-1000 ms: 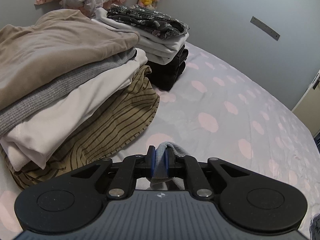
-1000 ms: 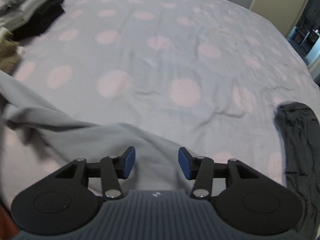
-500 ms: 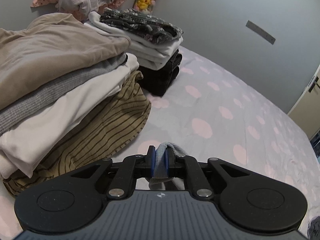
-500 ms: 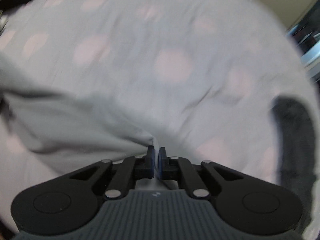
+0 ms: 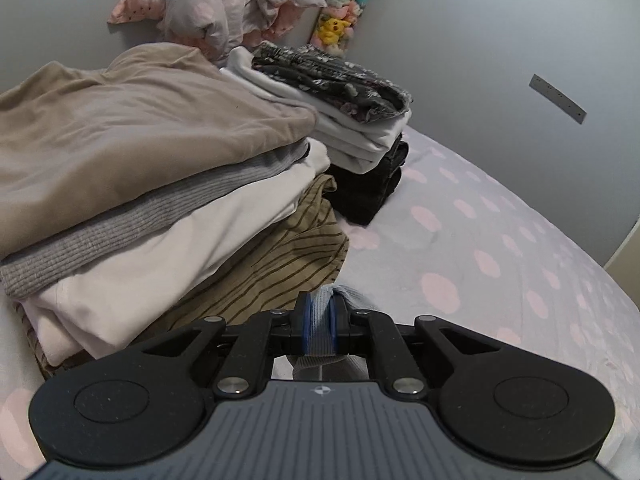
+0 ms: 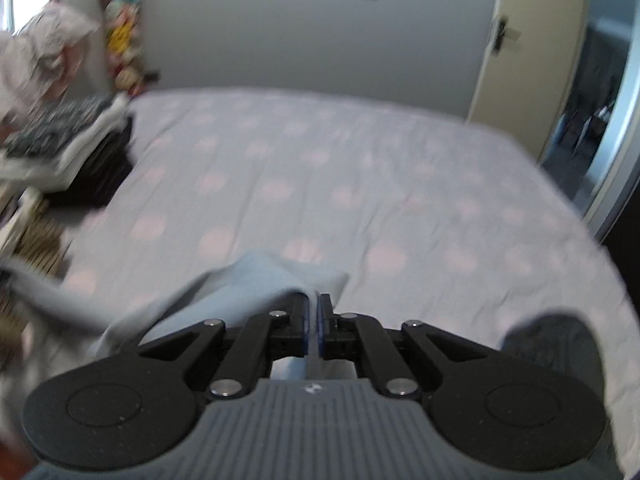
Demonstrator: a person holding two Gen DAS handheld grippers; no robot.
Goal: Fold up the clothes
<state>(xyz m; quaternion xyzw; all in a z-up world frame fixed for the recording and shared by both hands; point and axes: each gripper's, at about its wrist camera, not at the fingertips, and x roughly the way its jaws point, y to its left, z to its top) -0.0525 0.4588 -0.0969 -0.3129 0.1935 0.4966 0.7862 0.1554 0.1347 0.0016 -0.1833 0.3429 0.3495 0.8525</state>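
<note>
My left hand-held gripper point(image 5: 319, 318) and right hand-held gripper point(image 6: 313, 322) each clench the grey garment point(image 6: 256, 280) above the bed point(image 6: 360, 184), beside folded stacks point(image 5: 160, 184).

A bed point(image 6: 360, 184) with a lilac sheet dotted in pink fills the room. Plain grey walls point(image 5: 500, 40) rise behind it. A cream door point(image 6: 532, 40) stands at far right, beside a dim opening point(image 6: 600, 92).
</note>
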